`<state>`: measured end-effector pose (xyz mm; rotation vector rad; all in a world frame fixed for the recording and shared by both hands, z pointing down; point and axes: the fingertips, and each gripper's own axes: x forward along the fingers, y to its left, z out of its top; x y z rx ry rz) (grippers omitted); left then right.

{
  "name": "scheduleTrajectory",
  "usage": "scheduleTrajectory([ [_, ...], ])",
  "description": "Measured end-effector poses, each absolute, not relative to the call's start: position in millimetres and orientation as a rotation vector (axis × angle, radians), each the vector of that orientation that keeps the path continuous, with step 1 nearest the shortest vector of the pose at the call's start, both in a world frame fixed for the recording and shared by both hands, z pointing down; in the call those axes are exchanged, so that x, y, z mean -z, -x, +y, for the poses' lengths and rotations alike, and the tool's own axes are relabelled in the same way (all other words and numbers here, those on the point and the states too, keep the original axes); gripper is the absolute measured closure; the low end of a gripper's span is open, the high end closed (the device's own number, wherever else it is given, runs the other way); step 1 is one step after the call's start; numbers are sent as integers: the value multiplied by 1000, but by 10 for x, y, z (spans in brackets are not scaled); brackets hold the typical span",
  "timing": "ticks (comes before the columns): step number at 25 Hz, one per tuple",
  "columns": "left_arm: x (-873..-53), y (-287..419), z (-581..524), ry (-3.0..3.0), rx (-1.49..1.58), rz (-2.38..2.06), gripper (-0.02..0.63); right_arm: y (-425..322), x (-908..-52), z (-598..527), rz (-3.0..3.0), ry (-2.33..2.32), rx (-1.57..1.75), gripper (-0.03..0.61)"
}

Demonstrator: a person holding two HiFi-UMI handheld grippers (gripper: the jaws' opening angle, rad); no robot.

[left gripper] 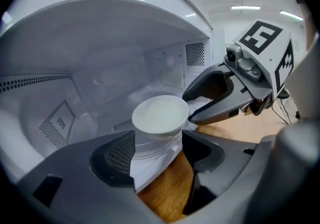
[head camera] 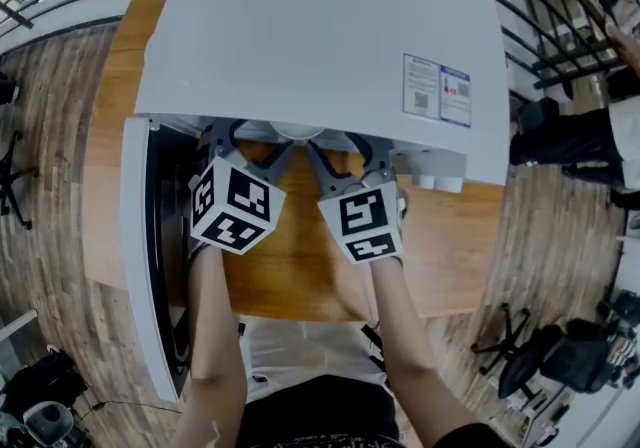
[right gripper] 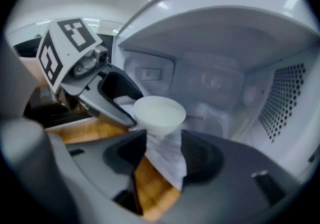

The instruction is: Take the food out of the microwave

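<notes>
Both claws stand wide and empty: my left gripper (head camera: 247,143) and right gripper (head camera: 347,149) sit at the mouth of the microwave (head camera: 320,36). The white bowl (left gripper: 160,114) rests just inside on the cavity floor, between them, ungripped.

My worry is the pinch. The rim looks smooth and flared, so uneven closing could tip the bowl and spill it. Dragging it low could also catch the sill.

The open door (head camera: 140,266) hangs at my left. The wooden table (head camera: 300,276) stands on plank flooring (head camera: 50,186), with office chairs (head camera: 560,356) nearby.
</notes>
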<state>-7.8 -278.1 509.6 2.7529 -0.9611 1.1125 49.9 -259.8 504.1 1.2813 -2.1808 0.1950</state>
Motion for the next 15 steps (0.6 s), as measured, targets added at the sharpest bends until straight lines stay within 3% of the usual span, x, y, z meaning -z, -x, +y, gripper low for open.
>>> scheduleTrajectory([
  [15, -5077, 15, -2832, -2782, -1064, -922, 305, -429, -5084, -2683, -2189, -1259, -186, 365],
])
